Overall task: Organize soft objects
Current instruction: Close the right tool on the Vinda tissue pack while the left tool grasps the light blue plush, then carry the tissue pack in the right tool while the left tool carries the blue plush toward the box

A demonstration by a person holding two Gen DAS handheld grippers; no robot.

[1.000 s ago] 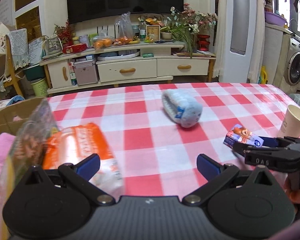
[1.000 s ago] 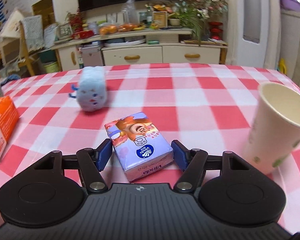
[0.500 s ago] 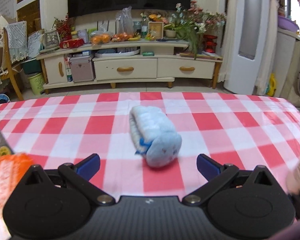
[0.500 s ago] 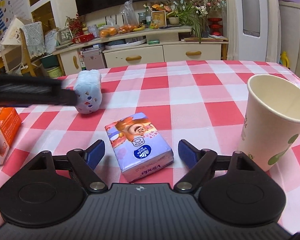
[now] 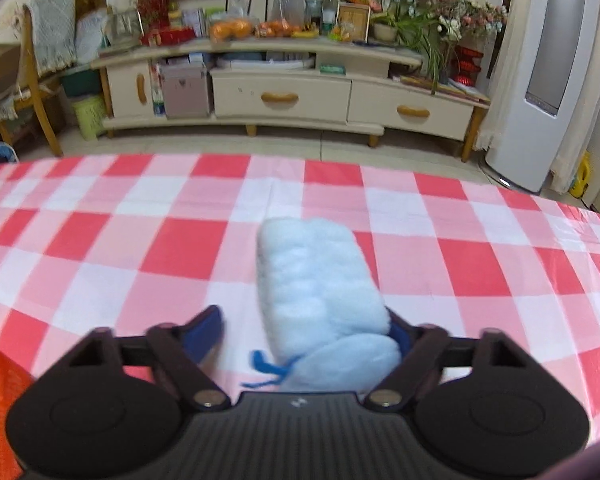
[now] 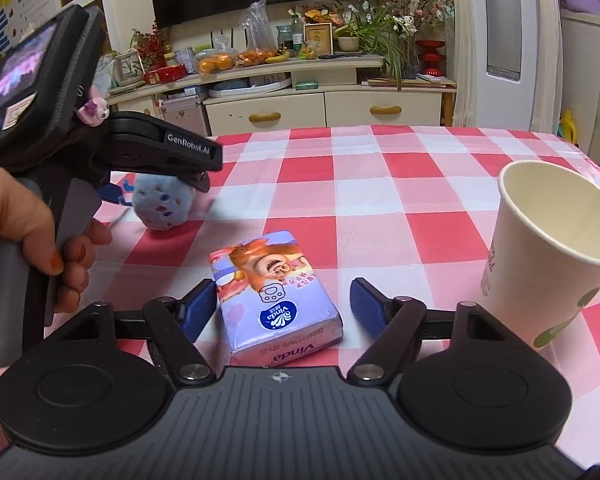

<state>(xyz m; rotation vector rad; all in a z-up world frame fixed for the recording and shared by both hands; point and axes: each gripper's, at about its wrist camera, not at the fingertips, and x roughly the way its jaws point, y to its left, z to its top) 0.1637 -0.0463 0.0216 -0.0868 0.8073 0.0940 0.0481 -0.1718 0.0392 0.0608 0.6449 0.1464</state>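
Red-and-white checked cloth covers the table where we are working, with a cream TV cabinet across the room behind it. Our left gripper sits over the light blue plush toy, which lies on the cloth with its long side running away from the camera. The jaws are closing around it: the right-hand pad touches the toy's flank, while the left-hand pad stands clear of it with cloth showing in the gap — so nothing is clamped yet. A dark blue thread trails from the toy's near end.

From the right wrist view we see the same toy at the far left, under the black fingers of that left gripper, with a hand wrapped around its grey handle.

Our right gripper is closing too, its blue pads either side of the purple tissue pack, which lies flat on the cloth. Neither pad presses on it — a sliver of space shows on each side. A white paper cup stands upright to the right, apart from the pack.
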